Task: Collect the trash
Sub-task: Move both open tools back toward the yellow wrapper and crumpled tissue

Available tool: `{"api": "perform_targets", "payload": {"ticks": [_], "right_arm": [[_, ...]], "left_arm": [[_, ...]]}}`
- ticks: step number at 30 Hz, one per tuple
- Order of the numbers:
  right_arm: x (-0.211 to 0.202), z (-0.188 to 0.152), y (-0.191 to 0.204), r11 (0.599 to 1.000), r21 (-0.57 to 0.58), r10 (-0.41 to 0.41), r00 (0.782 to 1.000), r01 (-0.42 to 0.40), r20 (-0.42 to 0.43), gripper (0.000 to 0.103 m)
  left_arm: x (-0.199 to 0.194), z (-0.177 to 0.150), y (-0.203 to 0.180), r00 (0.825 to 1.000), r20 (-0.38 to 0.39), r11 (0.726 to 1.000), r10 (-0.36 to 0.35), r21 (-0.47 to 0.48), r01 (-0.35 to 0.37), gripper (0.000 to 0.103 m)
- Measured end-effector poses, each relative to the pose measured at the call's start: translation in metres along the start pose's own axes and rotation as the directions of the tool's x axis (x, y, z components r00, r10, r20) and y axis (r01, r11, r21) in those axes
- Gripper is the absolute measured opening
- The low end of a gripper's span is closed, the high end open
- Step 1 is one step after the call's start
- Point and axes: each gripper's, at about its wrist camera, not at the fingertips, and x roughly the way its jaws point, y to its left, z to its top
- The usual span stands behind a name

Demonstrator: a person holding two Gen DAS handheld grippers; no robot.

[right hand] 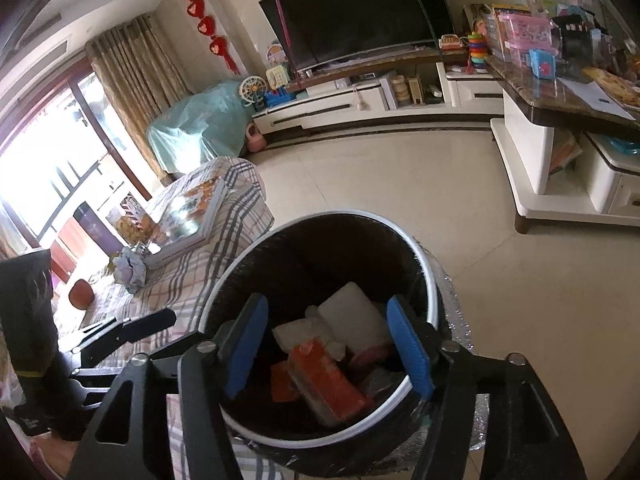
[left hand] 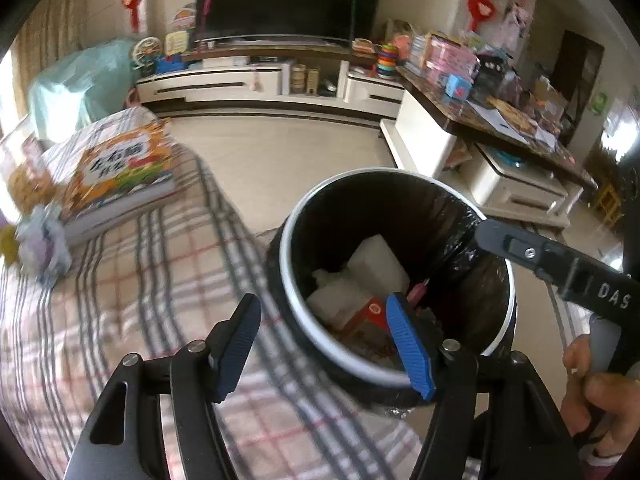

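A round trash bin (right hand: 432, 284) with a white rim and a black liner stands on the pale tiled floor (right hand: 380, 184), right up against the near edge of a surface draped in a plaid cloth (left hand: 132, 280). Inside the bin lie white crumpled paper (right hand: 352, 316), an orange packet (right hand: 324, 380) and something pink (right hand: 372, 354) to the right of them.

The right gripper (right hand: 330, 352) hangs over the bin's mouth, its blue-padded jaws spread apart with nothing between them; the trash shows through the gap, lower down in the bin. The left gripper (left hand: 326, 346) sits at the bin's left side, one finger over the cloth and the other over the rim, jaws likewise spread and empty. In the left wrist view a hand (left hand: 596, 400) shows at the near right, around the other gripper's handle, whose black finger reaches across the bin's far right rim.

On the cloth, further left, a thick picture book (left hand: 116, 176) lies flat, and just beside its near corner sits a crumpled pale wrapper (left hand: 44, 240). Across the floor a long white TV cabinet (right hand: 360, 108) carries a dark television (right hand: 356, 12). A cluttered table (right hand: 560, 96) stands at the far right.
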Motion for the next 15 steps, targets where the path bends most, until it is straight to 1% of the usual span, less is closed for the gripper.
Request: {"api": "perform_targets", "payload": {"ticks": [2,9,12,15], "right_arm": [[-0.002,-0.002,0.005,1.000,0.000,0.010,1.000,-0.010,0.004,0.076],[-0.007,-0.013,0.034,0.998,-0.017,0.056,0.998,-0.056,0.009,0.086],[-0.006,-0.019,0.049,0.997,-0.023,0.080,0.997,-0.080,0.011,0.089],[-0.003,-0.025,0.062,0.994,-0.027,0.104,0.995,-0.103,0.002,0.089]], "left_arm": [[-0.010,-0.010,0.010,1.000,0.015,1.000,0.017,-0.026,-0.016,0.067],[-0.043,-0.040,0.043,0.998,0.046,0.994,0.053,-0.098,-0.048,0.068],[-0.058,-0.058,0.061,0.995,0.055,0.988,0.081,-0.134,-0.073,0.068],[-0.070,-0.073,0.076,0.993,0.050,0.981,0.105,-0.169,-0.095,0.069]]}}
